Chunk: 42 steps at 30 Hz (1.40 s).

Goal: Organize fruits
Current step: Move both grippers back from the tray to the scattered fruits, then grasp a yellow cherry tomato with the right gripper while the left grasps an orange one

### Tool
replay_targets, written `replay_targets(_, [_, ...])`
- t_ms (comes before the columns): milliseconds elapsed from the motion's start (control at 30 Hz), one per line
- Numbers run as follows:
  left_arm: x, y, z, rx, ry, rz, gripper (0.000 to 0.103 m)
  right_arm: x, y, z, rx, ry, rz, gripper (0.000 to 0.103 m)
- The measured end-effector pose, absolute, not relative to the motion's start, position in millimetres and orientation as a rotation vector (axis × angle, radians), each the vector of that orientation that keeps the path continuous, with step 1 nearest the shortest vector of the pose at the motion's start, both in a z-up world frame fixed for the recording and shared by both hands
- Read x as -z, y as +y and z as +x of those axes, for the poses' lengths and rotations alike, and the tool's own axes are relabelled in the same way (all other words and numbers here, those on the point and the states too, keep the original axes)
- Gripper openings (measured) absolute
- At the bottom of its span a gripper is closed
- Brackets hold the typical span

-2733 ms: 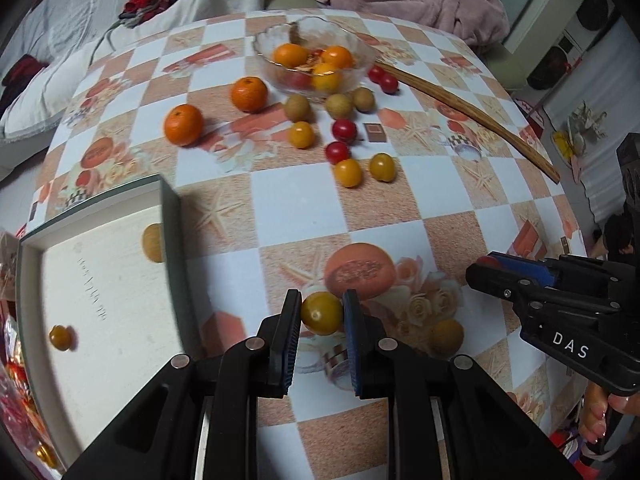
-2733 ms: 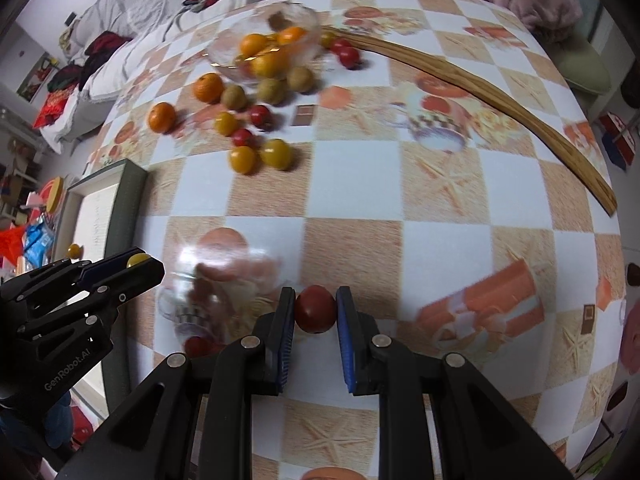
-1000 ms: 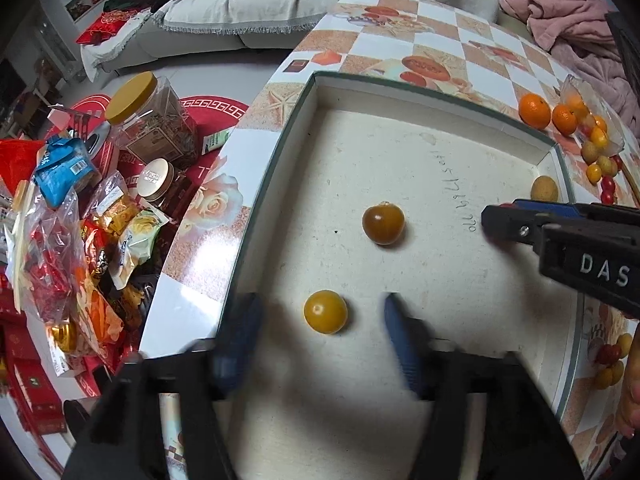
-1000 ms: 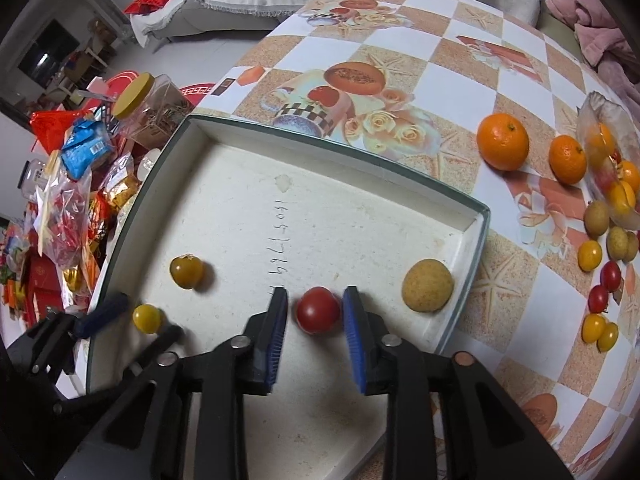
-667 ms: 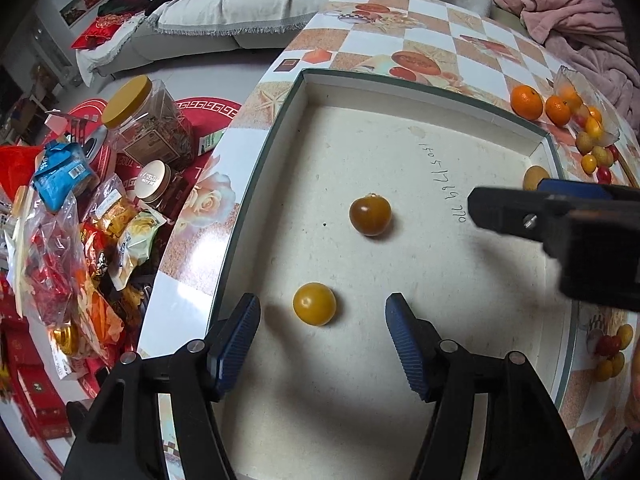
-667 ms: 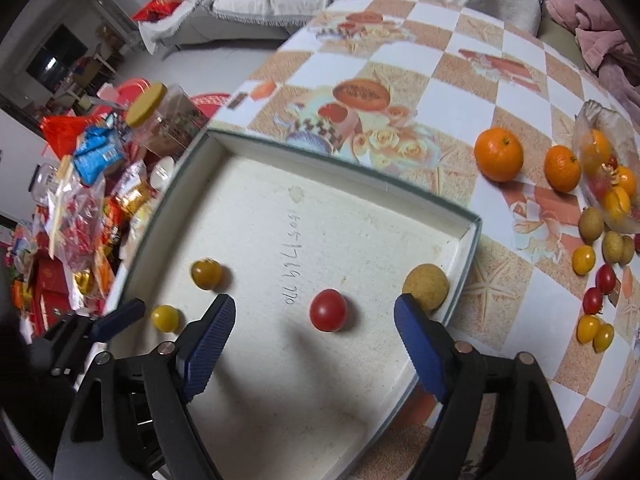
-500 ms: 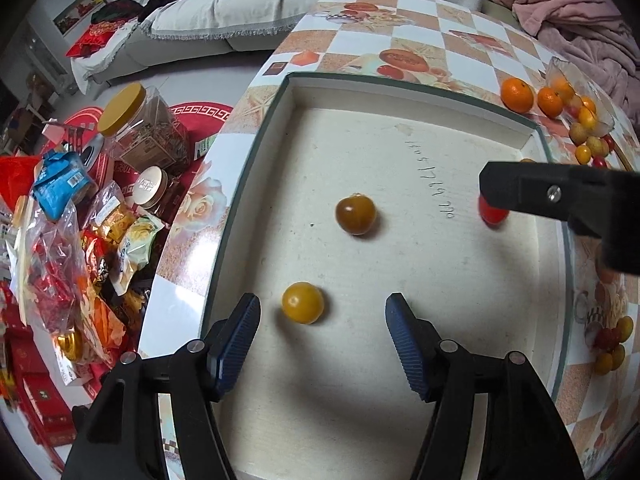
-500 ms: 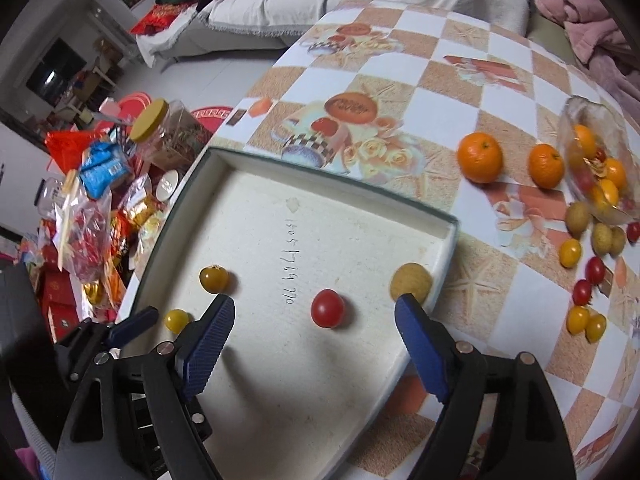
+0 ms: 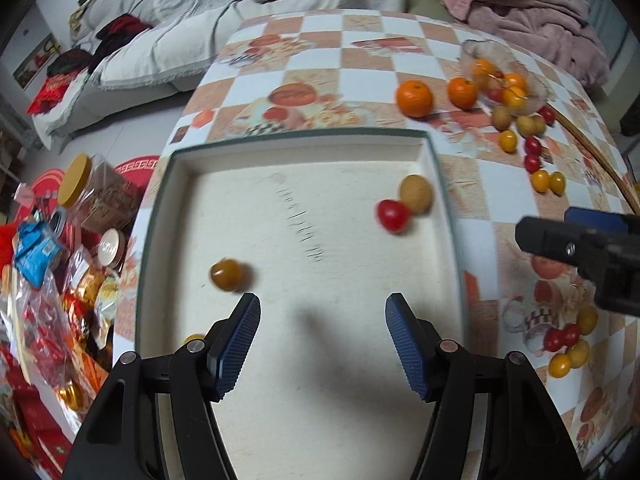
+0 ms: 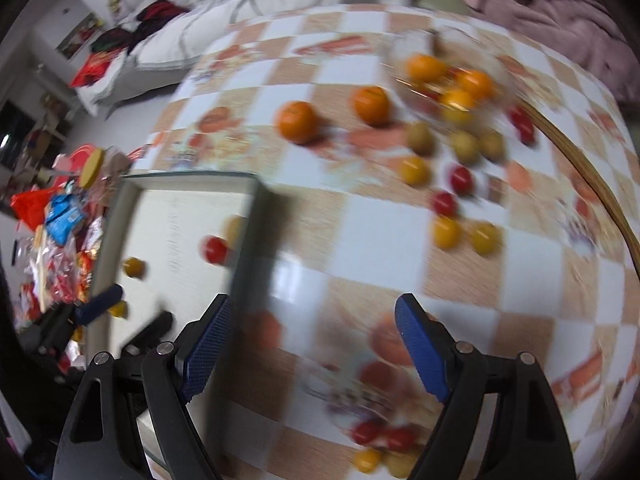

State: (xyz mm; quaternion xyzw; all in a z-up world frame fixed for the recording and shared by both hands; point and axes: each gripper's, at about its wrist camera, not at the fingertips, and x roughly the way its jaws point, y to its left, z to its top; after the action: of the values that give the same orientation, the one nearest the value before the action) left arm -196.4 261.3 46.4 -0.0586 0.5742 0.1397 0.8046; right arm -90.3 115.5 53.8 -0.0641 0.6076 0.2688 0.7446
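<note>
My left gripper (image 9: 322, 340) is open and empty above the white tray (image 9: 434, 152). In the tray lie a red tomato (image 9: 393, 216), a tan round fruit (image 9: 416, 194), a dark yellow tomato (image 9: 226, 275) and a yellow tomato (image 9: 195, 338) half hidden behind my left finger. My right gripper (image 10: 310, 352) is open and empty over the table, just right of the tray (image 10: 256, 220). Loose tomatoes (image 10: 445, 232), two oranges (image 10: 298, 121) and a glass bowl (image 10: 452, 80) of fruit sit at the far side. The right wrist view is blurred.
A small cluster of tomatoes (image 9: 566, 344) lies on the table right of the tray. A curved wooden strip (image 10: 592, 176) runs along the table's right side. Snack bags and jars (image 9: 80, 208) crowd the floor left of the table. A sofa and pink blanket lie beyond.
Both grippers carried tomatoes to the tray, opened and let them go. Both have since swung right; the right one now hangs over the table and the red tomato has rolled against the tan fruit.
</note>
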Motion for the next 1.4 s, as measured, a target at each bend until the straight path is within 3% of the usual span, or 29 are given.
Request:
replay_targets(500, [-58.5, 199.6, -147.5, -0.155, 1.203, -0.076, 0.067, -30.0, 29.4, -54.8, -0.357, 1.31, -0.151, 0.085])
replay_targets(567, [-57.4, 194.1, -144.3, -0.151, 1.206, -0.074, 0.067, -25.4, 29.3, -49.4, -0.357, 1.303, -0.163, 0.078])
replay_targets(633, [-55.8, 189.1, -140.1, -0.147, 1.21, -0.072, 0.067, -20.3, 33.6, -44.7, -0.363, 1.3, -0.18, 0.064])
replay_targets(700, [-53.9, 185.8, -136.0, -0.147, 1.215, -0.075, 0.067, -16.3, 37.5, -40.1, -0.377, 1.294, -0.195, 0.06])
replay_targets(900, [-45.8, 176.6, -119.9, -0.145, 1.228, -0.073, 0.067, -15.0, 50.3, -30.3, -0.421, 1.239, -0.248, 0.058])
replay_targets(1200, [-35.6, 162.3, -99.9, -0.135, 1.243, -0.076, 0.067, -18.6, 55.4, -21.4, -0.506, 1.198, -0.289, 0.034])
replay_targets(1400, [-31.1, 149.1, -83.0, -0.097, 1.233, -0.077, 0.067, -22.9, 45.1, -14.7, -0.516, 1.198, -0.238, 0.033])
